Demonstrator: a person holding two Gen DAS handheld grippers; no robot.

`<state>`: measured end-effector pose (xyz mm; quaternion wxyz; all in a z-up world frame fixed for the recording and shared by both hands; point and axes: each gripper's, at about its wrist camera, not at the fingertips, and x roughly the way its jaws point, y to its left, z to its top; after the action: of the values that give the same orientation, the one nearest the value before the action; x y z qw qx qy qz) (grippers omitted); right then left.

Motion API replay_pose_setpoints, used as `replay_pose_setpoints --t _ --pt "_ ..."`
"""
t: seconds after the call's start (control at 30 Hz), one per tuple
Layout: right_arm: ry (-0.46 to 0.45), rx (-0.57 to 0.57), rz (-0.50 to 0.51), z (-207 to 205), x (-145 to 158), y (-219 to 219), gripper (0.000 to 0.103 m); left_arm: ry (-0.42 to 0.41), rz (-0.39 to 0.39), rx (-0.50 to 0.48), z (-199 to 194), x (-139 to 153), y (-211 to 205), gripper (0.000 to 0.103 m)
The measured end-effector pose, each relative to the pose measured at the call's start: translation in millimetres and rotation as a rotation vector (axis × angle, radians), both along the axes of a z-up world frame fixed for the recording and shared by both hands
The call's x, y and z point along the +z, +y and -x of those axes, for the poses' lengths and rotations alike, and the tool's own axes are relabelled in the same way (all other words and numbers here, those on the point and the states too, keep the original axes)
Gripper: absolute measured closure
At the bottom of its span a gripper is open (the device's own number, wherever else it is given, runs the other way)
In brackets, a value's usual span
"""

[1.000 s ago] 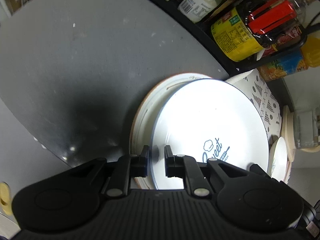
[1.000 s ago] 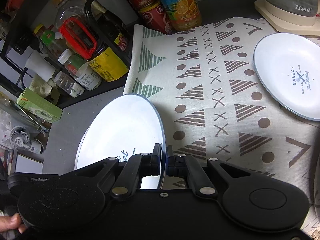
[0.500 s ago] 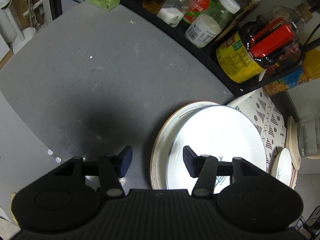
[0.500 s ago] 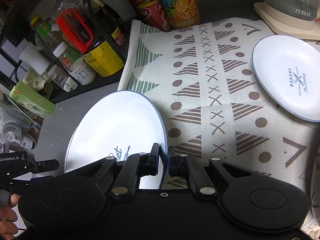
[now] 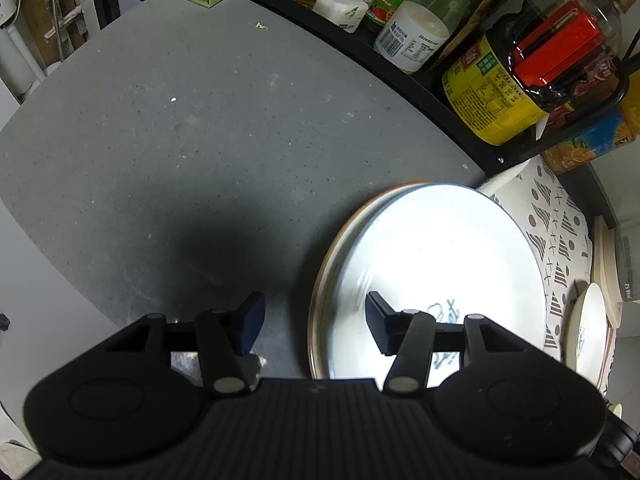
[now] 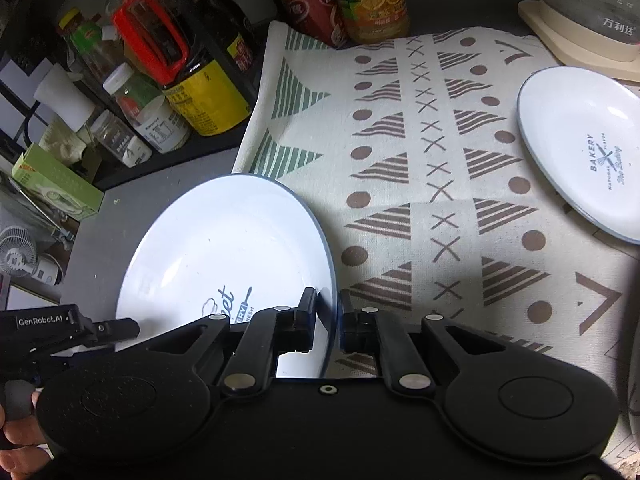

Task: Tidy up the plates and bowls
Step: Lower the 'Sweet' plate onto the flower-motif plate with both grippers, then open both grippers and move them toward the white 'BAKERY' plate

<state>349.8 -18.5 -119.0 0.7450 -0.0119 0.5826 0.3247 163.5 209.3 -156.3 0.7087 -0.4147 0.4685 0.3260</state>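
Step in hand: stacking. The white round plate with thin blue rim and "Sweet" rolling-pin print (image 6: 224, 248) lies on a larger white plate with brown rim (image 5: 340, 232), both on the grey speckled counter (image 5: 180, 128), at about 8 o'clock from the patterned cream cloth with triangles, dots and crosses (image 6: 420, 184).

Left gripper (image 5: 316, 322): jaws stand well apart, nothing between the pads; it straddles the stack's near edge without touching it.

Right gripper (image 6: 328, 320): jaws have just been easing open, with the blue-rimmed plate's edge between them; a slim gap shows on both sides, so the pinch looks let go.

Next, likely: back the right gripper off, then fetch the second white blue-rimmed plate printed "BAKERY" (image 6: 580, 152) at 2 o'clock on the cloth; needs a thin rim pinch.

Readable text:
- "GenRobot.AI" on the left gripper as seen from the right wrist
- Chinese characters on the kettle base
- Bottle labels too small to read
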Motion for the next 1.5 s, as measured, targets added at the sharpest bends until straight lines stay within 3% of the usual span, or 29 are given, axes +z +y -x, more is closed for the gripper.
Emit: replay_pose_setpoints --t 0.17,0.33,0.43,0.73,0.97,1.17,1.23,1.27,1.33,1.37,1.5 --pt "-0.011 0.011 0.005 1.2 -0.2 3.1 0.093 -0.003 -0.001 0.011 2.7 -2.5 3.2 0.058" --pt "-0.002 0.006 0.007 -0.1 -0.5 3.7 0.093 -0.054 0.016 -0.003 4.2 -1.5 5.0 0.08" --pt "0.008 -0.007 -0.002 -0.7 0.6 1.5 0.092 -0.069 0.017 -0.002 3.4 0.9 4.7 0.088" --pt "0.029 -0.017 -0.035 -1.5 4.5 -7.7 0.091 -0.11 0.058 0.022 11.9 0.4 11.1 0.091" --pt "0.03 -0.02 -0.038 -0.5 5.6 -8.8 0.092 -0.085 0.076 0.015 9.7 2.3 13.6 0.091" --pt "0.042 -0.042 -0.05 -1.5 20.3 -15.3 0.089 -0.054 0.053 -0.012 5.1 19.2 15.8 0.082" --pt "0.046 -0.04 -0.064 -2.9 28.0 -17.9 0.082 -0.059 0.032 -0.016 3.0 27.4 15.3 0.072" --pt "0.048 -0.04 -0.07 -3.8 32.1 -19.4 0.074 -0.063 0.017 -0.022 1.4 31.7 14.4 0.069" --pt "0.04 -0.046 -0.072 -6.8 40.9 -22.8 0.06 -0.078 -0.005 -0.047 -4.6 39.7 10.7 0.054" --pt "0.033 -0.05 -0.076 -8.7 44.6 -25.4 0.052 -0.087 -0.014 -0.058 -7.4 43.0 8.0 0.052" --pt "0.018 -0.045 -0.081 -18.6 57.9 -34.7 0.038 -0.105 -0.024 -0.087 -23.8 53.6 -7.1 0.041"
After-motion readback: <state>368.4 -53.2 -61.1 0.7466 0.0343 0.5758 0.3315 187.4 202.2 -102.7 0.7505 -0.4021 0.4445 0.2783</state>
